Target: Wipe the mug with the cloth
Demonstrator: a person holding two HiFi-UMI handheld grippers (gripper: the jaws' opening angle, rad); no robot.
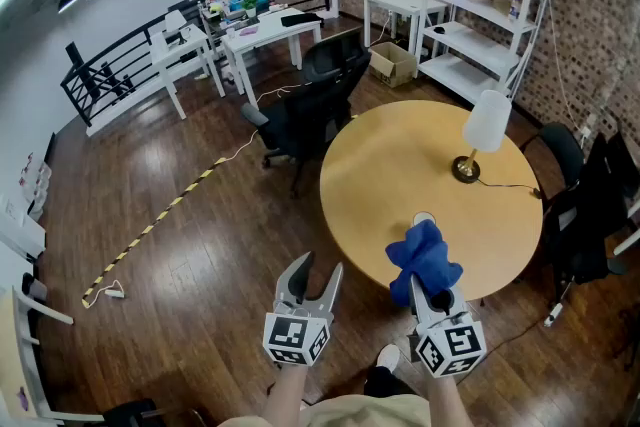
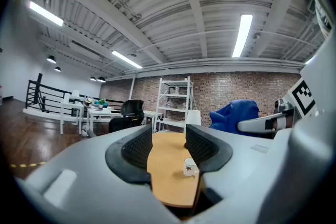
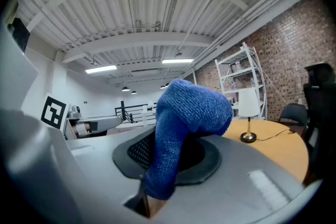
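A small white mug (image 1: 424, 218) stands near the front edge of the round wooden table (image 1: 400, 165), partly hidden behind the blue cloth (image 1: 425, 255). My right gripper (image 1: 430, 289) is shut on that cloth, which bunches up above its jaws over the table's near rim. In the right gripper view the cloth (image 3: 184, 123) fills the gap between the jaws. My left gripper (image 1: 320, 265) hangs open and empty, left of the table over the floor. In the left gripper view the mug (image 2: 189, 167) shows far ahead between the open jaws, untouched.
A white-shaded lamp (image 1: 482, 135) with a brass base and a cord stands on the table's far right. Black office chairs (image 1: 310, 110) crowd the table's far left side, another chair (image 1: 585, 215) stands at the right. White shelves (image 1: 480, 5) and desks line the back.
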